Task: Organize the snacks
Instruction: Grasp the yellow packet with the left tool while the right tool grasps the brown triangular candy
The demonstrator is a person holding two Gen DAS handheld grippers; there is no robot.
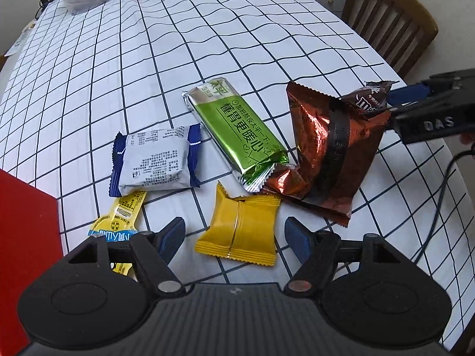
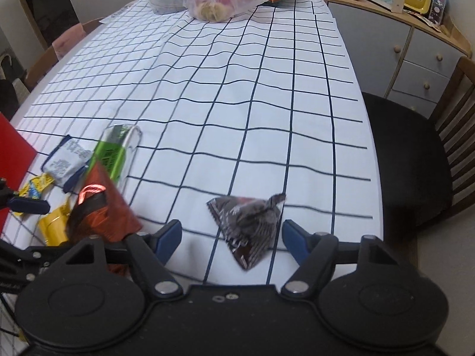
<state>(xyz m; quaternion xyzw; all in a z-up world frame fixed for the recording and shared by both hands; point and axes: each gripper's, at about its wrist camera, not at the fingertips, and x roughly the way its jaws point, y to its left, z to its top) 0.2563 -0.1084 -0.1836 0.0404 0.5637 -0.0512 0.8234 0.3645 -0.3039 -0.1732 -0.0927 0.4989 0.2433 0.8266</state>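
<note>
Left wrist | left tool [image 1: 234,237] apart around yellow packet [image 1: 240,228] (untouched) | right tool [image 2: 231,237] apart around dark packet [image 2: 249,225]

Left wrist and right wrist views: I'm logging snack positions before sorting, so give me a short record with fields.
surface: table under a grid tablecloth
left gripper: open, either side of the yellow packet, pads clear of it
right gripper: open, either side of the small dark packet, which lies apart from the rest
cluster: green bar, white and blue packet, large brown bag, yellow sachet
overlap: green bar's end on the brown bag
</note>
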